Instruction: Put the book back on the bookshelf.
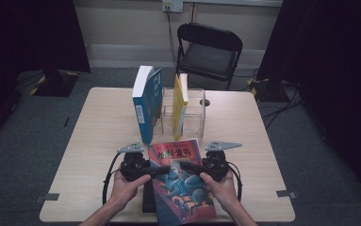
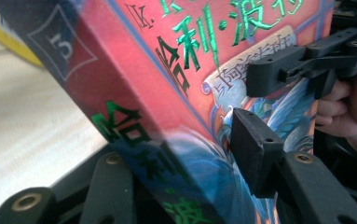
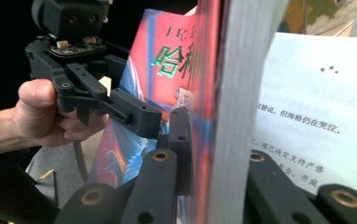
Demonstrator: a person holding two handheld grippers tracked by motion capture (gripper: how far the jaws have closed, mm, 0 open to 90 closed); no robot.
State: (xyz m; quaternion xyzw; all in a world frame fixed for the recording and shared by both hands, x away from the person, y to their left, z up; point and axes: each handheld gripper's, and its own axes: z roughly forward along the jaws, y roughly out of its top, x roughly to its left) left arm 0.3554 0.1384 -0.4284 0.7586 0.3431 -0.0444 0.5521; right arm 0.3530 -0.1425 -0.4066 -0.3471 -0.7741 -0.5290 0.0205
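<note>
Red-covered book (image 1: pixel 180 181) is being lifted off the table's (image 1: pixel 98 141) near edge, left gripper (image 1: pixel 161 170) and right gripper (image 1: pixel 184 165) each pinching its sides; next, standing it upright by the clear holder (image 1: pixel 197 110).

From my high view the red book (image 1: pixel 180 181) runs past the bottom edge, so I can't see its lower corner. Its spine blurs in my left gripper view, and I can't read the small cover print. The blue book's (image 1: pixel 146 101) spine label is too small to read.
</note>
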